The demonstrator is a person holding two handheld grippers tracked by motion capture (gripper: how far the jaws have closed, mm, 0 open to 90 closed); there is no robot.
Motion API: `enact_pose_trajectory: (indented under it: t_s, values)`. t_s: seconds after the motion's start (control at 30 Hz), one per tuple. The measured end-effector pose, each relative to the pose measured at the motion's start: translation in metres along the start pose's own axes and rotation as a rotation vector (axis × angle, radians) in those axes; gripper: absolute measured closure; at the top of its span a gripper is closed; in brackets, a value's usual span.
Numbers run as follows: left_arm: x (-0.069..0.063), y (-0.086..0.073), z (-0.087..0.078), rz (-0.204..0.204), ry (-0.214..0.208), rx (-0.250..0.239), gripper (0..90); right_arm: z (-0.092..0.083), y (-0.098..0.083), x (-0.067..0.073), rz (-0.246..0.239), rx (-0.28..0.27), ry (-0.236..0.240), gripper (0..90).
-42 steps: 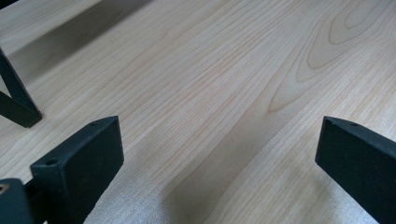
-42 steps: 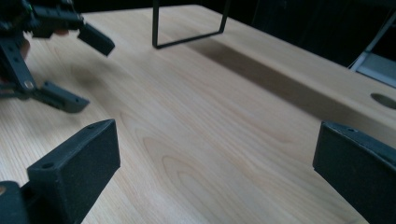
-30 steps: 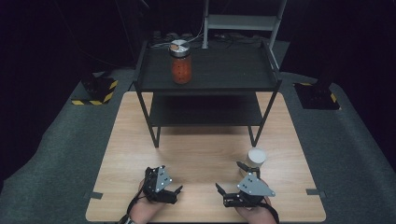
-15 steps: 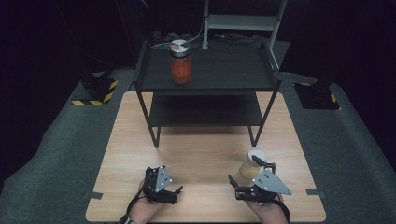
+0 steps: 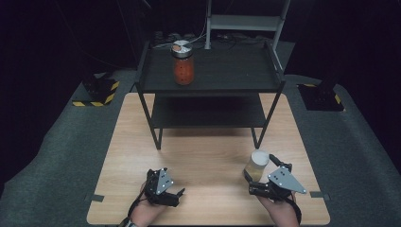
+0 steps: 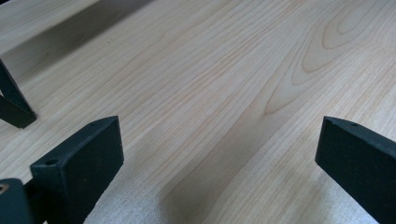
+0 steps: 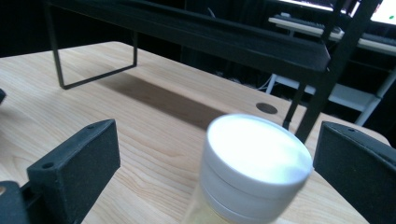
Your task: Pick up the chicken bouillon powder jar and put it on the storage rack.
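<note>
A small jar with a white lid (image 5: 257,163) and pale yellowish contents stands on the wooden table (image 5: 208,142) at the front right. My right gripper (image 5: 265,176) is open with its jaws on either side of the jar (image 7: 254,163), not closed on it. Near the table's front left my left gripper (image 5: 176,189) rests low, open, with bare wood between its jaws (image 6: 219,140). A taller jar with red contents and a metal lid (image 5: 182,62) stands on the top of the black shelf (image 5: 222,75).
The black two-level shelf stands across the back half of the table; one of its feet (image 6: 14,105) shows in the left gripper view. Its legs (image 7: 322,79) rise just behind the white-lidded jar. Grey floor surrounds the table.
My right gripper has moved right and forward to the white-lidded jar, which now sits between its jaws. The left gripper has stayed put.
</note>
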State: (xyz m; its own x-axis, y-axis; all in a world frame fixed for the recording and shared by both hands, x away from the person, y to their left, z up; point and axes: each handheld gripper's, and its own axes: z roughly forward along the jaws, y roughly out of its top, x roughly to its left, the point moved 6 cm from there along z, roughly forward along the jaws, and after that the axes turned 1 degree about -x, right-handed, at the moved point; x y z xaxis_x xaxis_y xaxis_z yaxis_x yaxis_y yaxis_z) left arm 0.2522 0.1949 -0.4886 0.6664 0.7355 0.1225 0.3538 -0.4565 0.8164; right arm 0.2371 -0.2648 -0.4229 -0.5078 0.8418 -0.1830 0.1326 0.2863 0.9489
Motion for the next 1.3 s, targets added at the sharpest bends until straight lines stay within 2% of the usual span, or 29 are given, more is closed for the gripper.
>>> enact_pose_trajectory:
  t_s: [0.3,0.4,0.57,0.8,0.9,1.07,1.3]
  values:
    - [0.000,0.000,0.000,0.009,-0.003,0.002,1.4,0.002,-0.010,-0.010,0.051,-0.002,-0.009,1.4]
    - [0.000,0.000,0.000,0.010,-0.004,0.003,1.4,0.005,-0.014,-0.012,0.070,-0.006,-0.025,2.9]
    - [0.000,0.000,0.000,0.007,-0.008,0.002,1.4,0.010,-0.019,-0.016,0.081,0.008,-0.015,8.6]
    - [0.000,0.001,0.001,0.014,-0.010,0.005,1.4,0.013,-0.024,-0.020,0.120,0.010,0.002,18.3]
    - [0.000,0.001,0.000,0.019,-0.011,0.007,1.4,0.014,-0.027,-0.023,0.148,0.008,0.023,22.7]
    - [0.000,0.001,0.001,0.020,-0.011,0.008,1.4,0.016,-0.028,-0.022,0.146,0.009,0.024,25.2]
    - [0.000,0.001,0.001,0.019,-0.012,0.007,1.4,0.017,-0.031,-0.025,0.172,-0.004,0.028,32.3]
